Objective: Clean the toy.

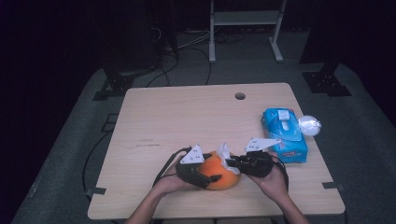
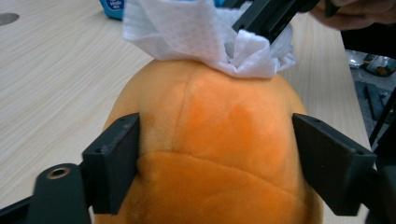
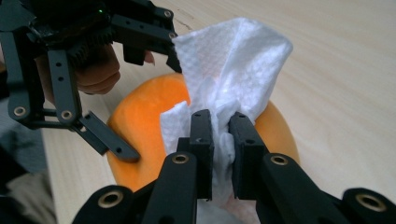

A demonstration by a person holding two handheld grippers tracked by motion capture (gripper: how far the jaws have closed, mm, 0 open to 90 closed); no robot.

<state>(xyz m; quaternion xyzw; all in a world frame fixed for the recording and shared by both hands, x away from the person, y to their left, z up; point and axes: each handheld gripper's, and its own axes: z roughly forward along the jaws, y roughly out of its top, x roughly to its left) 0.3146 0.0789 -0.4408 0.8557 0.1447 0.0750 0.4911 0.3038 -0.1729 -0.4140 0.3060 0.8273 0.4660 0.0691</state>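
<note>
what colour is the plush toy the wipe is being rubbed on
Orange, the plush toy has a lighter patch near its top; the left gripper view shows it best.

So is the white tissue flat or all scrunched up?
Scrunched up. The white tissue bunches into folds where the right gripper pinches it against the orange plush toy.

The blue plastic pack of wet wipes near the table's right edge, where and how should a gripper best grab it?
Probably from above, jaws across the narrow width of the blue plastic pack of wet wipes: it lies flat on the wooden table with both long sides free. Avoid the white flip lid on top.
</note>
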